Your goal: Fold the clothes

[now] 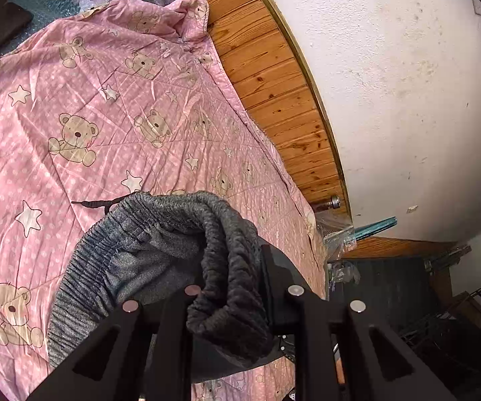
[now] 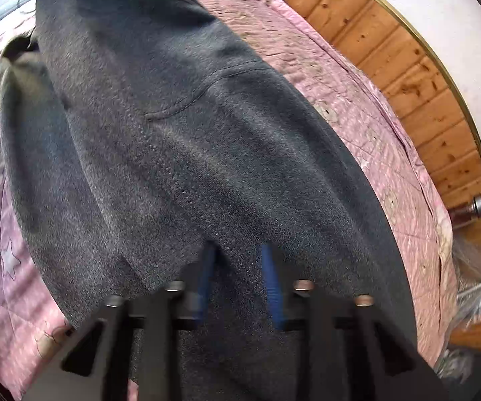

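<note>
Grey knit trousers (image 1: 146, 260) hang over a pink teddy-bear quilt (image 1: 90, 117). In the left wrist view my left gripper (image 1: 237, 287) is shut on the bunched elastic waistband (image 1: 227, 267), and a dark drawstring (image 1: 96, 204) trails onto the quilt. In the right wrist view the grey trousers (image 2: 190, 153) fill most of the frame, lifted and stretched away from me. My right gripper (image 2: 237, 267) is shut on the grey fabric, which wraps over its blue fingers (image 2: 268, 277) and hides the tips. The picture is slightly blurred.
The quilt (image 2: 357, 107) covers a bed beside a wood-panelled wall strip (image 1: 273, 77) under a white plaster wall (image 1: 407, 83). A metal knob (image 1: 334, 201) sticks out of the wood. Plastic wrap and a teal item (image 1: 374, 225) lie at the bed's end.
</note>
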Demonstrator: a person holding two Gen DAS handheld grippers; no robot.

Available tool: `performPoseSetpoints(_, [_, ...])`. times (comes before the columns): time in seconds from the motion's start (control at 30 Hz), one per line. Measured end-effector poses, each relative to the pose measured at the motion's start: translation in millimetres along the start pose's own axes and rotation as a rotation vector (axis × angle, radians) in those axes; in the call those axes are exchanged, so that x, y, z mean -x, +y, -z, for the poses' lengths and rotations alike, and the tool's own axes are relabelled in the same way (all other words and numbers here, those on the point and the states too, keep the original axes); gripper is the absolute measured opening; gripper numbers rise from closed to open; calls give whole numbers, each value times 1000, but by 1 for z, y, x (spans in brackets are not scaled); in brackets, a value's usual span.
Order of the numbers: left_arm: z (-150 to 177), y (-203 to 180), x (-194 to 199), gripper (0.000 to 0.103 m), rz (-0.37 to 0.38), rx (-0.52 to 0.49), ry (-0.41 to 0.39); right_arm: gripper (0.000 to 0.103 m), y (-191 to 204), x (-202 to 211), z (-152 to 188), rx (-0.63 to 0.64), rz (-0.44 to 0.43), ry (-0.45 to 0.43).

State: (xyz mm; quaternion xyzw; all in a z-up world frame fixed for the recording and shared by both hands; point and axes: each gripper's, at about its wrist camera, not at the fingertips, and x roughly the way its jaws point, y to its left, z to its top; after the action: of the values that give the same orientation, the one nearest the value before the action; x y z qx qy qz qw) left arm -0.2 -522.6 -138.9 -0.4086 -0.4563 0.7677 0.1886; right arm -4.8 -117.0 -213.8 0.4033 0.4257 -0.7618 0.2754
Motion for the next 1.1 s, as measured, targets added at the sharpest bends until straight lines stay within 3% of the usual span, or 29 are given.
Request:
performPoseSetpoints(0.23, [39, 13, 25, 18, -18, -14, 28, 2, 18, 70, 34, 18, 54, -92])
performPoseSetpoints(0.37, [72, 52, 27, 18, -77, 25, 56, 2, 47, 65, 51, 28, 7, -61])
performPoseSetpoints(0.5, [90, 83, 19, 18, -183, 32, 77, 2, 56, 56, 55, 36, -35, -44])
performPoseSetpoints(0.67, [94, 79, 28, 26, -222, 7, 75, 7, 44, 72, 60, -2, -95, -53])
performPoseSetpoints(0.77, [91, 69, 47, 40, -241, -4, 87, 18, 21, 83, 66, -97, -143, -55])
performPoseSetpoints(0.83, [87, 63, 60, 43, -260, -13, 94, 27, -3, 93, 74, -200, -150, -56])
performPoseSetpoints(0.93, [67, 48, 75, 45, -283, -48, 78, 31, -54, 93, 87, -415, -143, -59])
performPoseSetpoints(1.1, [15, 27, -16, 46, -330, -118, 194, 31, -139, 40, 129, -857, -138, 5])
